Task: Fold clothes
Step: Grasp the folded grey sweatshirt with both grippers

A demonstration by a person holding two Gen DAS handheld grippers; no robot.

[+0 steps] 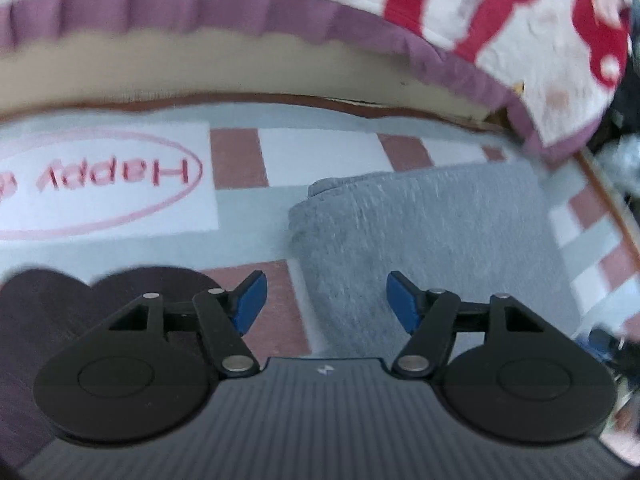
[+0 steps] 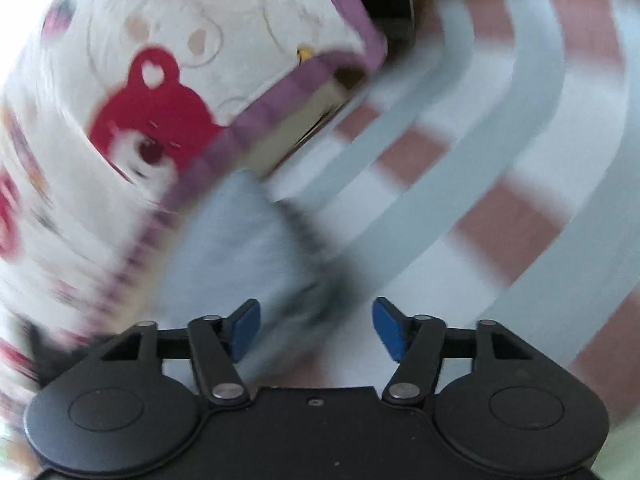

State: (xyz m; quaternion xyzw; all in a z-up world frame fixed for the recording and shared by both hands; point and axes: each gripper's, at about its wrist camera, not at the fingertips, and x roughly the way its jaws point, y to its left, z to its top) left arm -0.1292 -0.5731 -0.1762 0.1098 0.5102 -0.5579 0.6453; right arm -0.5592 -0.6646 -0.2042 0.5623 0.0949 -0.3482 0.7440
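Observation:
A folded grey garment (image 1: 432,240) lies flat on a checked mat (image 1: 256,224), ahead of and slightly right of my left gripper (image 1: 324,300). That gripper's blue pads stand well apart with nothing pressed between them. In the right wrist view the same grey garment (image 2: 236,248) appears blurred, running from the middle down toward my right gripper (image 2: 316,328). The right gripper's blue pads stand wide apart above the cloth's near end and do not press on it.
A bed with a white, red-bear-print cover (image 1: 520,20) and purple trim (image 1: 240,8) borders the far side of the mat. The same cover (image 2: 152,92) fills the left of the right wrist view. A dark heart shape (image 1: 60,312) sits on the mat at lower left.

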